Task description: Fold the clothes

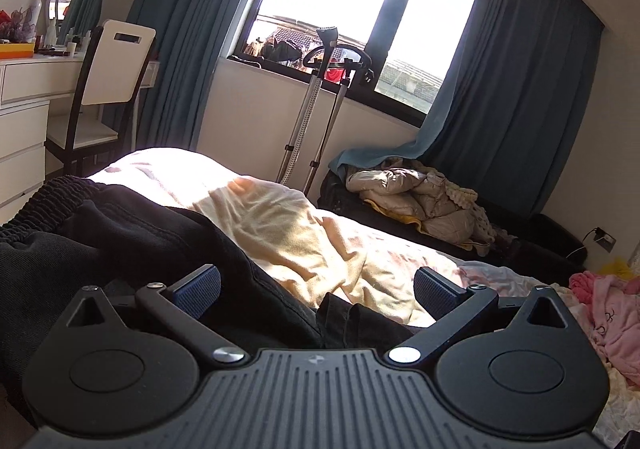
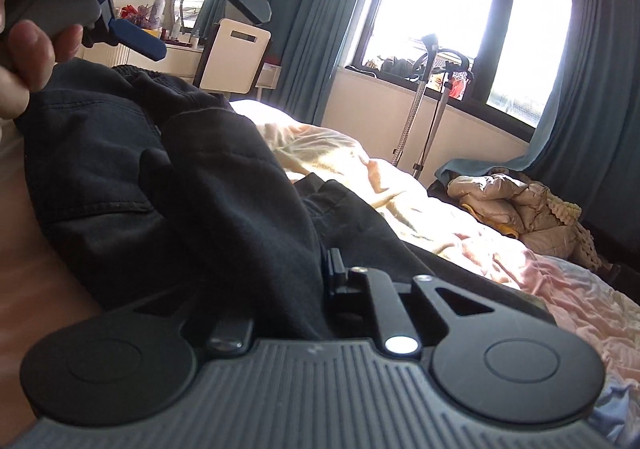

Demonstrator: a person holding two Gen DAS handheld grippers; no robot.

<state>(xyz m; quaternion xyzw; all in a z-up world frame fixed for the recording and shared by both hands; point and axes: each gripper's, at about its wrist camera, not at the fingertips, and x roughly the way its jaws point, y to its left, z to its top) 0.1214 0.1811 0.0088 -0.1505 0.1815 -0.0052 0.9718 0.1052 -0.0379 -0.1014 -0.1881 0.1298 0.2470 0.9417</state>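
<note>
Nearest in the right wrist view, the right gripper (image 2: 320,273) has its jaws drawn close together with a thick fold of the black trousers (image 2: 224,185) bunched between them; dark cloth covers the left finger, so whether the pads truly bite the fabric or only sit against it I cannot tell. In the left wrist view the left gripper (image 1: 318,285) stands with its jaws wide apart, its blue pads (image 1: 434,287) clear of the cloth, the trousers lying just under and between them but not pinched. The trousers are heaped on the near edge of the bed (image 1: 280,233), the elastic waistband (image 1: 44,197) to the far left, a leg end crumpled by the gripper. The main risk, as I judge it, is that the right grip is a thick wad rather than a single edge: pulled, it could drag the whole heap askew or slide out of the jaws. The left gripper, closing where it hangs, might catch several layers or the cream blanket (image 1: 328,249) underneath. Further off, the pink garment (image 1: 612,313) lies close enough to be swept along. At upper left of the right wrist view, the person's hand (image 2: 28,57) holds the left gripper near the waistband.
</note>
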